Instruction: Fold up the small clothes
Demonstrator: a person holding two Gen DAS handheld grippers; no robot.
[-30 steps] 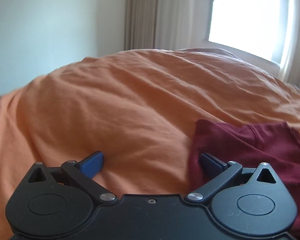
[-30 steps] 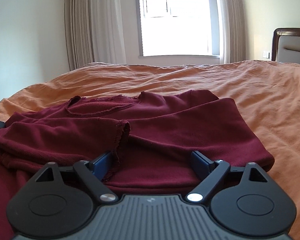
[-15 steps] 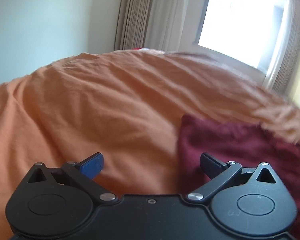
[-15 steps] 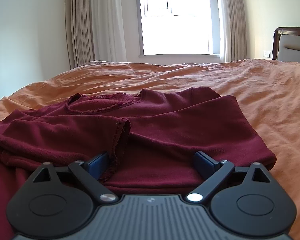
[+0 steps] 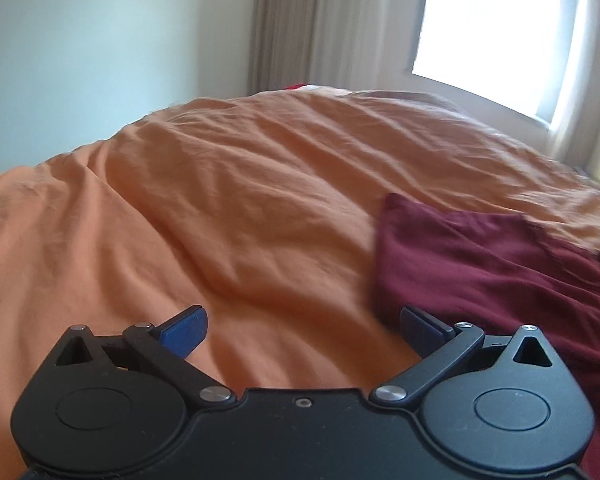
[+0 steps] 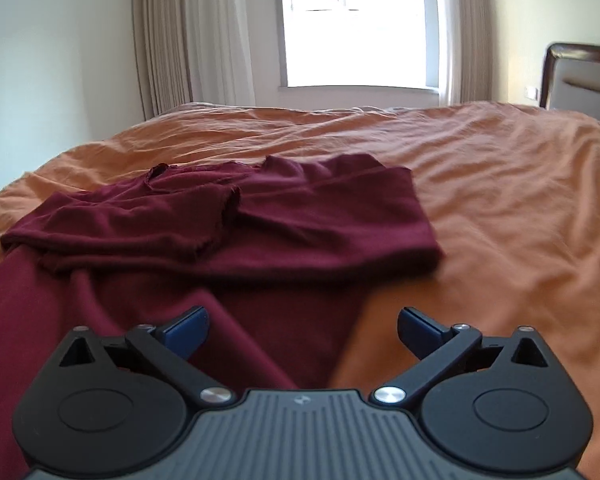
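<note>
While both tools hung spread wide and empty, the left gripper [image 5: 302,330] sat over the orange bedsheet [image 5: 228,216] beside the maroon shirt [image 6: 228,220], partly folded on the bed; the right gripper [image 6: 302,330] hovered over its near edge.

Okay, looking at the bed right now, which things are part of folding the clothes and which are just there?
Part of the job:
maroon shirt
left gripper, open
right gripper, open

Just there:
orange bedspread
curtains
window
headboard
</note>
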